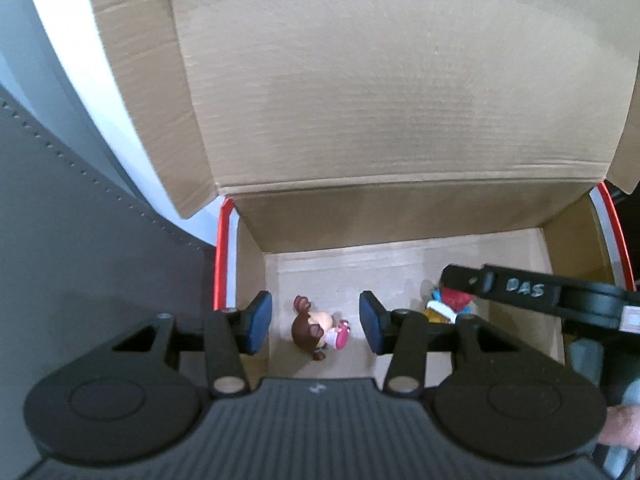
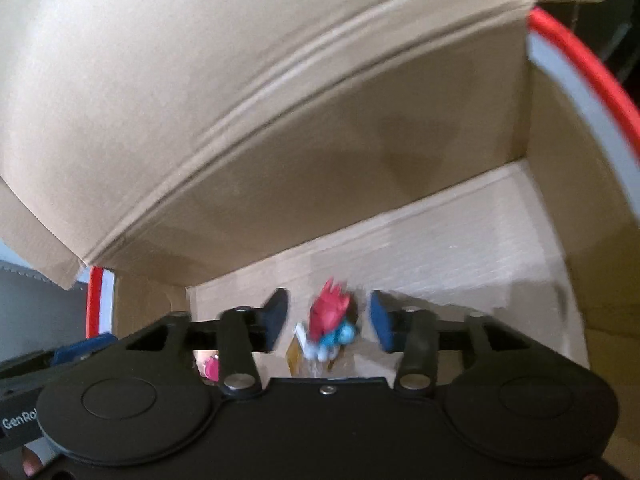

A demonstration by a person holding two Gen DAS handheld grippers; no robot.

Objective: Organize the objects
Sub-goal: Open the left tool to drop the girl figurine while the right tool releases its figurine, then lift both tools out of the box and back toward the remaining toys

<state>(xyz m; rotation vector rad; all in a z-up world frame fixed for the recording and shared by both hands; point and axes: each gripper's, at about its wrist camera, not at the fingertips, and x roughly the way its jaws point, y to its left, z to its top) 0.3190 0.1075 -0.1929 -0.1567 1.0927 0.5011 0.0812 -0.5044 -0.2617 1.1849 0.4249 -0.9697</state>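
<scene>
Both grippers hang over an open cardboard box [image 1: 400, 208]. In the left wrist view a small doll with brown hair and a pink outfit [image 1: 316, 330] lies on the box floor, between and below the spread blue pads of my left gripper [image 1: 316, 322], which is open and empty. In the right wrist view a red-haired blue figure [image 2: 330, 324] with a small yellow-white piece sits on the box floor between the spread pads of my right gripper [image 2: 328, 320], which is open. That figure also shows in the left wrist view [image 1: 450, 302], partly behind the right gripper's arm.
The box's rear flap [image 1: 380, 72] stands up behind the opening, and its side walls have red-and-white edges [image 1: 222, 256]. A dark grey stitched surface [image 1: 80, 220] lies left of the box. The right view is blurred. The pink doll peeks in at the right view's lower left [image 2: 210, 366].
</scene>
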